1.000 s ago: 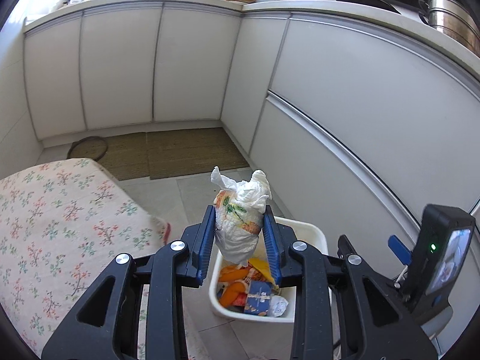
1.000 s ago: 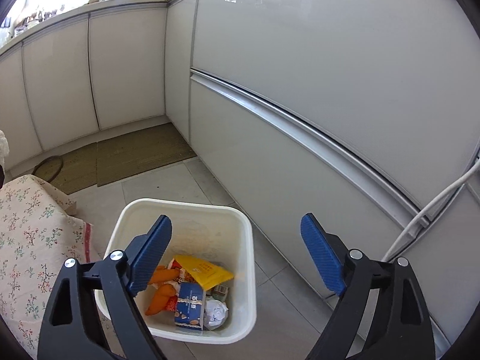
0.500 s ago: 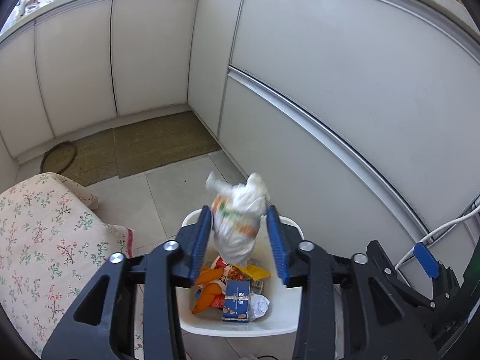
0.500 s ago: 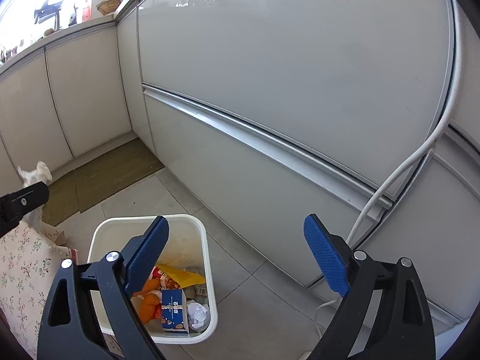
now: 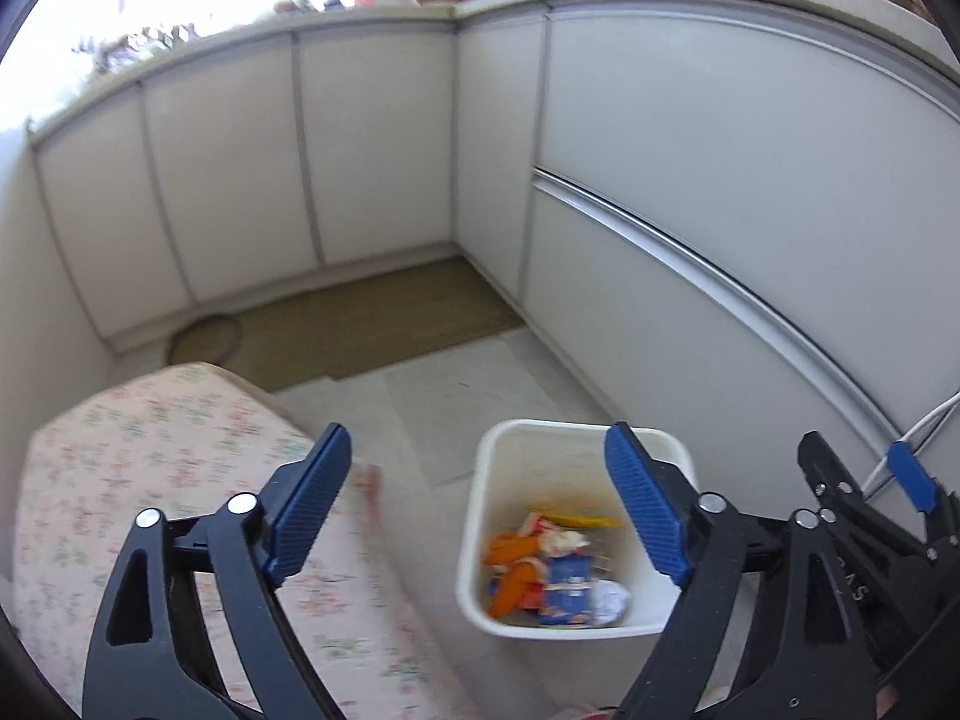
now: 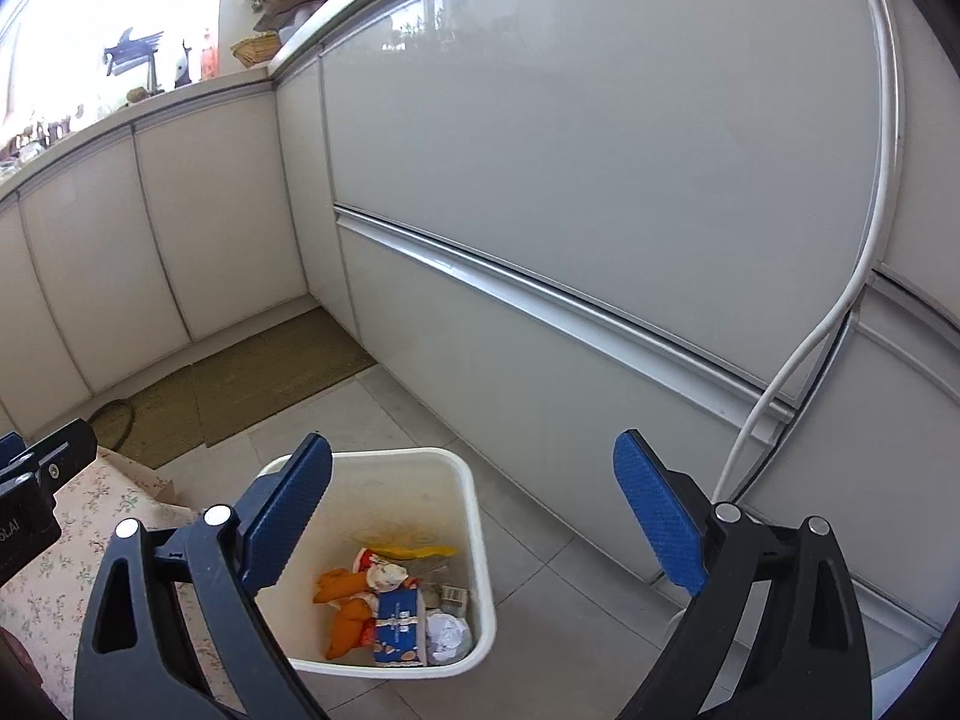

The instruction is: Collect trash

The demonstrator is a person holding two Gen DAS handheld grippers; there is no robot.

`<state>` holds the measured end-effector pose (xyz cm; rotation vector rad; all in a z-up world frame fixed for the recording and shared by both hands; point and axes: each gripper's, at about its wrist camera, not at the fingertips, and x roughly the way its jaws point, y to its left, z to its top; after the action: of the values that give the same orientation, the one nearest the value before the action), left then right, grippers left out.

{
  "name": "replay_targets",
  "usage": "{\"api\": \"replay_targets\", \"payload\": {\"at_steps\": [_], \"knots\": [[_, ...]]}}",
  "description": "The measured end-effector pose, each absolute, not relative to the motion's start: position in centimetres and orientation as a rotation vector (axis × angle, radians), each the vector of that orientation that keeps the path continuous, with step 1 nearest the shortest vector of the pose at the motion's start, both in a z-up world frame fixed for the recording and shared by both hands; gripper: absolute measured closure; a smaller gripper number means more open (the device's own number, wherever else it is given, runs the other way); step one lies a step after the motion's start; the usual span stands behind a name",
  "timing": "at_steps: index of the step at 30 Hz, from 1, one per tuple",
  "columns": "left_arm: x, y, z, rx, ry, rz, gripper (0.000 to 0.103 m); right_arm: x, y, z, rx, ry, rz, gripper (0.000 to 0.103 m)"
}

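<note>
A white plastic bin (image 5: pixel 474 546) stands on the tiled floor by the cabinets; it also shows in the right wrist view (image 6: pixel 474 540). It holds trash: orange wrappers (image 5: pixel 510 576), a blue box (image 6: pixel 397 624), a crumpled white paper (image 6: pixel 447 636) and a white-and-orange wrapper (image 6: pixel 384 573) on top. My left gripper (image 5: pixel 480 504) is open and empty, above the bin's left side. My right gripper (image 6: pixel 474 516) is open and empty, above the bin.
A surface covered with a floral cloth (image 5: pixel 150 450) lies left of the bin. White cabinets (image 6: pixel 600 180) run along the right and back. A brown mat (image 5: pixel 372 318) lies on the floor. A white cable (image 6: pixel 840 312) hangs down the cabinet at the right.
My left gripper has opened and the white-and-orange wrapper has left it; that wrapper now lies in the bin. The right gripper has stayed open.
</note>
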<state>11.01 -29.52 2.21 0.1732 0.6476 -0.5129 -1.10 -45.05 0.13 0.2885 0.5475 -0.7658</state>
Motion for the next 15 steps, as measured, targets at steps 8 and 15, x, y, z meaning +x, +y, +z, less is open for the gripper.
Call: {"api": "replay_targets", "payload": {"at_steps": [8,15], "knots": [[8.7,-18.5,4.5,0.067,0.55,-0.314,0.007,-0.5,-36.8,1.7,0.242,0.508,-0.596,0.007],[7.2,-12.8,4.4,0.092,0.575,-0.166,0.007,-0.5,-29.5,2.3,0.168,0.496,-0.494,0.007]]}}
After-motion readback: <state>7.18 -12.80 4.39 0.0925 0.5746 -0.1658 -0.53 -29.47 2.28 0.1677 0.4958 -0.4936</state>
